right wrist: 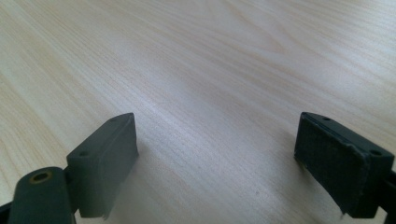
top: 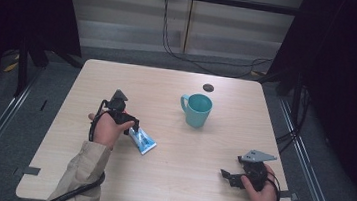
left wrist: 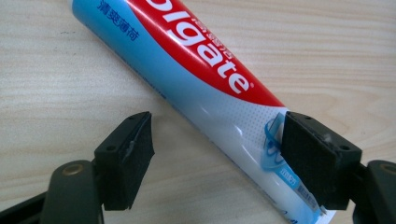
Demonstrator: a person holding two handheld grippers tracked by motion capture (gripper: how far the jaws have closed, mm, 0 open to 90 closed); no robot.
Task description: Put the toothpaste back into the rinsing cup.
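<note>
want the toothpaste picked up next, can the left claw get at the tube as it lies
Probably yes: the left claw is open with the toothpaste tube lying flat on the table between its jaws, one pad already at the tube's edge, nothing blocking.

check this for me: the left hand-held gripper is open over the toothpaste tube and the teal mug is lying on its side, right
Not quite: the teal mug stands upright, as the high view shows. The rest holds: the left hand-held gripper is open over the toothpaste tube.

toothpaste tube (left wrist: 205,88): white "lgate" lettering on red band, first letters cut off; blue Chinese characters "清爽薄荷" beside it.
</note>
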